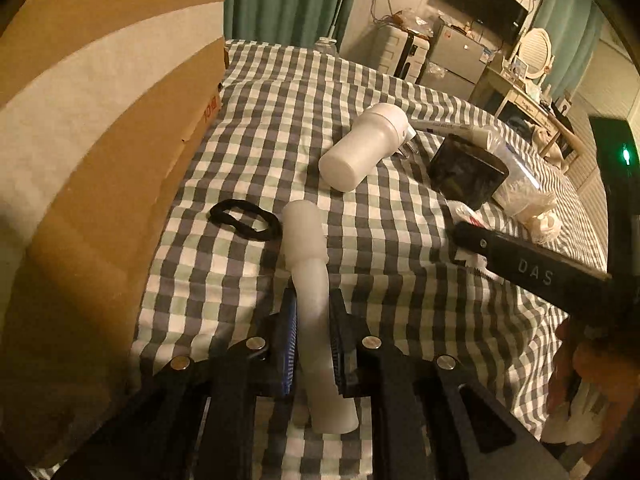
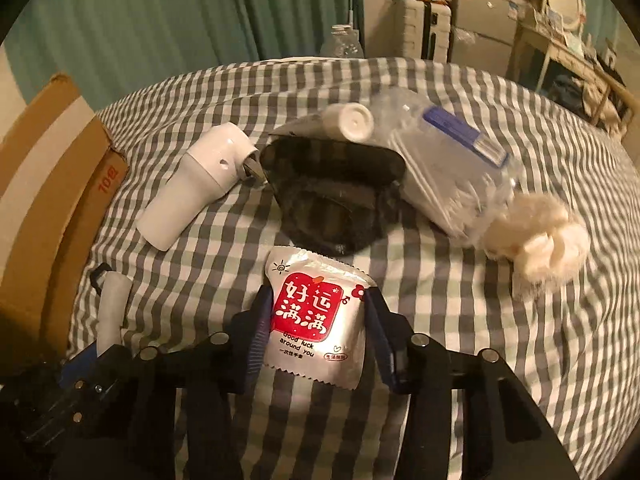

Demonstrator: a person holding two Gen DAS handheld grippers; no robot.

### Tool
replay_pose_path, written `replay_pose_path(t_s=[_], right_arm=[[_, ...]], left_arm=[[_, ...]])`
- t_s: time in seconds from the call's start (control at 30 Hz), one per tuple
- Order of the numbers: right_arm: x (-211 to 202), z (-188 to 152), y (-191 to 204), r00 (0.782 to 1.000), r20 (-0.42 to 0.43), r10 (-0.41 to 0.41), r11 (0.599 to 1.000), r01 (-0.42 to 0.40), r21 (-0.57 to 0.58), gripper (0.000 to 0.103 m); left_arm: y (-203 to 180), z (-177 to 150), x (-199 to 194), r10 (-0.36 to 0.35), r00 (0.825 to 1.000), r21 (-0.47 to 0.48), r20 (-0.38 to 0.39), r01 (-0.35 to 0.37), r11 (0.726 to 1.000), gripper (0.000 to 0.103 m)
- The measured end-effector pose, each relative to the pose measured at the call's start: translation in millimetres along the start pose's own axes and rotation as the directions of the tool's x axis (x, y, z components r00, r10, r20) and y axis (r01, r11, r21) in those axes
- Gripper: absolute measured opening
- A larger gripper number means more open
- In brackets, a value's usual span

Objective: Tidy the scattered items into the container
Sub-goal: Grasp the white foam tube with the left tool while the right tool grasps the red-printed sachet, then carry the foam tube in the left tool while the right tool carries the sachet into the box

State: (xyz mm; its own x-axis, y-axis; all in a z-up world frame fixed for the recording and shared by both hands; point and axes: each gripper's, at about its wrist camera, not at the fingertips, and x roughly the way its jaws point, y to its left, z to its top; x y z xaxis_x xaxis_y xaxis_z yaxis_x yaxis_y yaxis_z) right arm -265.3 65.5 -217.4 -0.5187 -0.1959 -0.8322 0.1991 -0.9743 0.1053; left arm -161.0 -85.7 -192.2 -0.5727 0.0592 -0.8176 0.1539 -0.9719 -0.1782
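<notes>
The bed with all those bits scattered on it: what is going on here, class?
A person is tidying with two handheld tongs. The left tongs are shut on a frosted tube lying on the checked bedspread, beside the cardboard box. The right tongs stand open around a red-and-white packet. A white bottle, black case, clear bag and hair band lie loose on the bed.
</notes>
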Motion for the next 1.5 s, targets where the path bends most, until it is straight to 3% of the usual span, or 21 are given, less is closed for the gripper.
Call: replay_pose_path(t_s=[0.43,0.73,0.9,1.07,1.33,1.5], right_arm=[[-81.3,-26.4,-20.9,0.995,0.077,0.058,0.993,-0.065,0.099,0.043],[-142.9,-37.5,5.8,0.981,0.16,0.106,0.992,-0.117,0.057,0.043],[-177.6,-46.4,26.9,0.968,0.185,0.171,0.984,-0.178,0.026,0.043],[-213.0,-34.2,54.7,0.946,0.232,0.229,0.973,-0.227,-0.035,0.043],[-236.2,-3.6,118.4,0.907,0.226,0.354,0.934,-0.334,-0.124,0.043],[-221.6,13.4,165.8,0.893,0.189,0.41,0.909,-0.381,-0.171,0.044]], left_arm=[[-24.9,2.9,-43.6,-0.064,0.998,0.078,0.005,0.064,0.995,0.015],[-20.4,8.9,-100.1,-0.094,0.991,0.056,0.096,0.089,0.994,0.015],[-13.0,33.5,-139.6,-0.08,0.984,0.074,0.161,0.069,0.995,0.015],[10.8,71.9,-183.6,-0.155,0.968,0.088,0.197,0.14,0.986,0.015],[70.8,113.1,-220.7,-0.09,0.971,0.111,0.223,0.066,0.992,0.015],[109.2,122.9,-217.0,0.008,0.974,0.094,0.227,-0.03,0.995,0.015]])
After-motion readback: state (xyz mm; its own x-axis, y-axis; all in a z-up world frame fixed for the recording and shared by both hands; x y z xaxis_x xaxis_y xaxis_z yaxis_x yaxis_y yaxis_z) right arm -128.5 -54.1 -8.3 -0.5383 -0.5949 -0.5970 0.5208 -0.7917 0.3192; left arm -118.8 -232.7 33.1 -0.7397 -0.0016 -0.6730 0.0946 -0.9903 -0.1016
